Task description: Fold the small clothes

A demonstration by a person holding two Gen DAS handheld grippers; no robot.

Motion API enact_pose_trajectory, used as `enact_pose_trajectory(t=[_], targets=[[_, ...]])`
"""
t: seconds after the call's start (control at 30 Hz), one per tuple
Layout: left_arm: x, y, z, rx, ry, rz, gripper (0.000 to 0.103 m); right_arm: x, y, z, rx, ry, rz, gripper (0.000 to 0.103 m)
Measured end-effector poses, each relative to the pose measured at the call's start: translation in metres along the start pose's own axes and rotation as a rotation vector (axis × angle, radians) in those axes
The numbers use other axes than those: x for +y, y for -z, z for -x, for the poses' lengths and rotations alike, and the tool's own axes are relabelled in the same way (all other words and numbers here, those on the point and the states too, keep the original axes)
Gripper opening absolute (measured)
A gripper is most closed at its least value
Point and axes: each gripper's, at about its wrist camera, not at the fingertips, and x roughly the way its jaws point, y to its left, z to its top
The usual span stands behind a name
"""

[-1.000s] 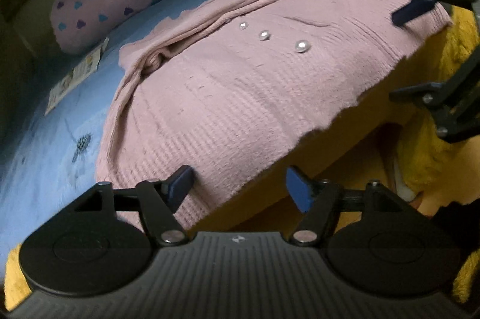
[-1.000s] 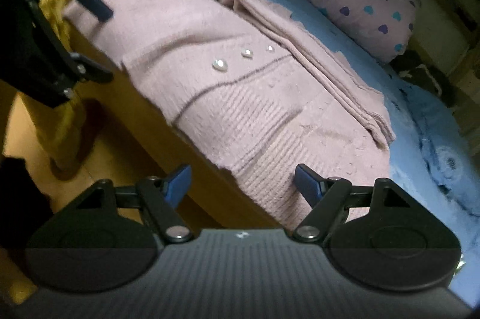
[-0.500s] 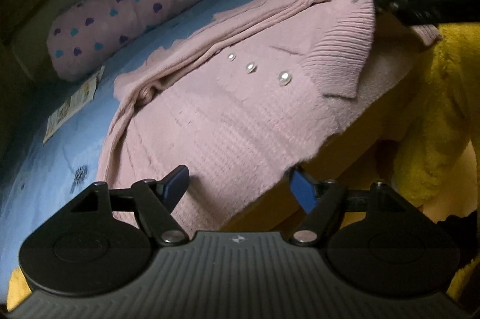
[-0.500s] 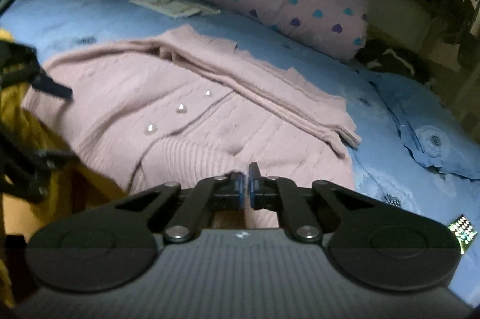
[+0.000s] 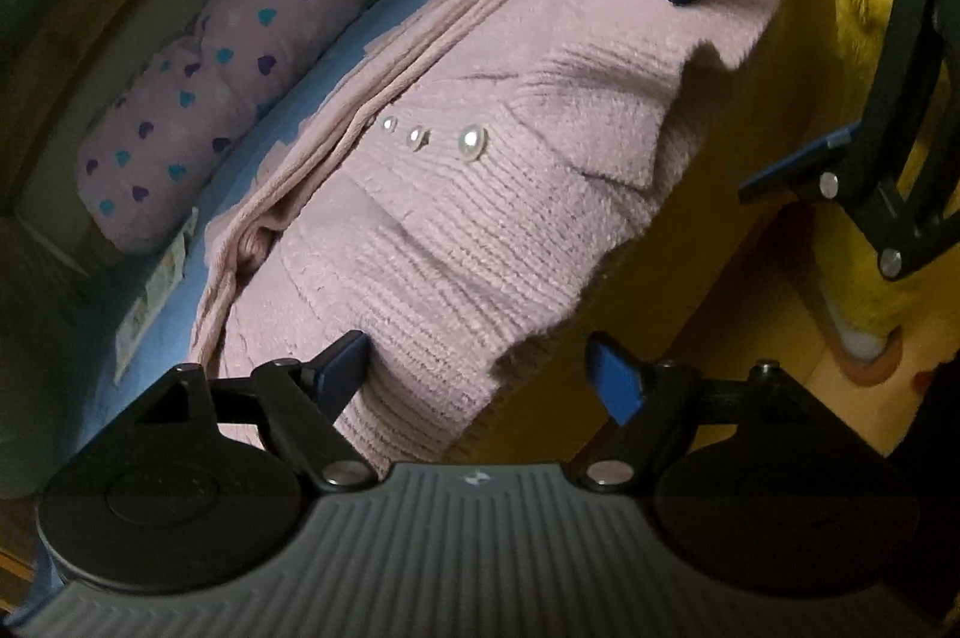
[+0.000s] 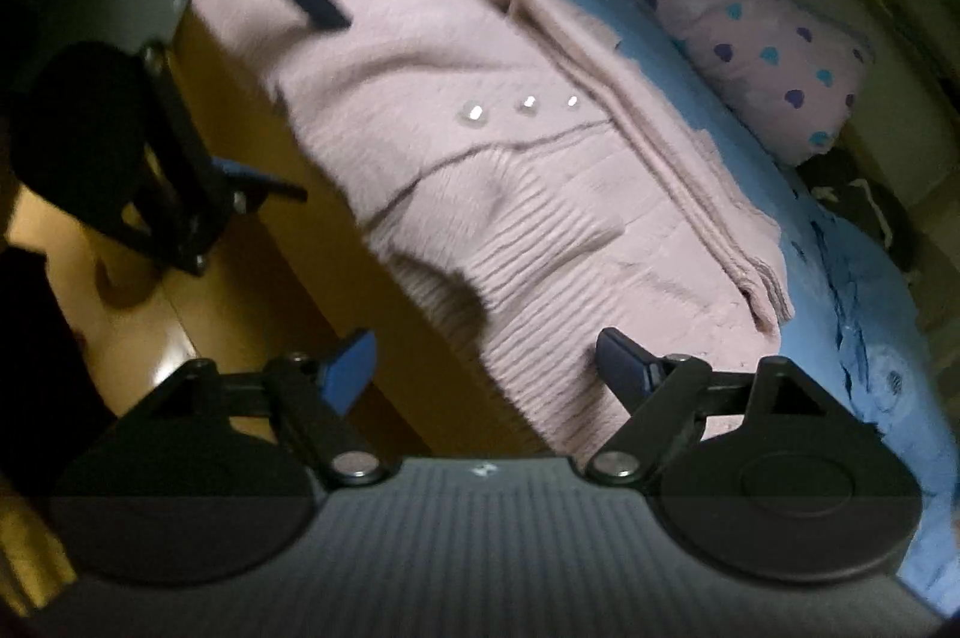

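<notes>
**Pink cardigan at the bed's edge, both grippers spread**

Across the blue bedsheet (image 5: 312, 98) lies the pink knitted cardigan (image 5: 456, 218), the largest thing in either view. It is spread flat with its front side hanging over the yellow-brown wooden bed edge (image 5: 720, 194), and a ribbed corner near that edge is turned over on itself. Along its far side the knit gathers into several long ridged folds. In the right wrist view the same cardigan (image 6: 540, 194) reaches from the near fingers up toward the other tool, somewhat blurred.

Behind the cardigan, against the headboard side, sits a pink pillow with purple and teal hearts (image 5: 210, 98), seen also in the right wrist view (image 6: 738, 2). A yellow fuzzy cloth (image 5: 852, 2) shows beyond the bed edge, to the right in the left wrist view.

At the near end of the garment, the left gripper (image 5: 480, 374) stands with its jaws wide apart, one blue pad against the knit hem and the other out over the bed edge, gripping nothing. At the far end, the right gripper (image 5: 756, 74) is likewise spread wide, one fingertip on the cardigan's top and the other off the side. From its own camera the right gripper (image 6: 486, 368) straddles the hem.

Three pearl buttons (image 5: 432, 137) sit in a short row near the cardigan's middle, and a paper slip (image 5: 150, 302) lies on the sheet below the pillow.
</notes>
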Motion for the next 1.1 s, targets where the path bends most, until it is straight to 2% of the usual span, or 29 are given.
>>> enact_pose_trajectory(t=[0.07, 0.17, 0.2, 0.4, 0.57, 0.77, 1.0, 1.1], targets=[[-0.003, 0.0, -0.002, 0.003, -0.017, -0.018, 0.083, 0.006, -0.002, -0.007, 0.029, 0.042, 0.029, 0.078], [0.001, 0.0, -0.003, 0.001, -0.027, 0.003, 0.082, 0.006, -0.005, -0.008, 0.028, 0.114, 0.039, 0.044], [0.004, 0.0, -0.002, -0.004, -0.026, 0.023, 0.082, 0.002, -0.006, -0.005, 0.02, 0.118, 0.02, 0.039], [0.014, 0.003, 0.017, -0.08, -0.001, 0.083, 0.082, -0.021, -0.002, 0.018, -0.057, 0.037, -0.121, 0.012], [0.01, 0.001, 0.027, -0.123, 0.011, 0.069, 0.082, -0.044, -0.008, 0.032, -0.129, 0.022, -0.199, 0.01], [0.015, 0.0, 0.029, -0.135, -0.009, 0.115, 0.082, -0.063, -0.019, 0.032, -0.189, 0.047, -0.296, 0.009], [0.028, 0.002, 0.034, -0.127, -0.106, 0.163, 0.082, -0.074, -0.033, 0.04, -0.257, 0.101, -0.333, 0.009], [0.038, 0.004, 0.033, -0.099, -0.127, 0.194, 0.074, -0.074, -0.033, 0.041, -0.271, 0.119, -0.342, 0.009]])
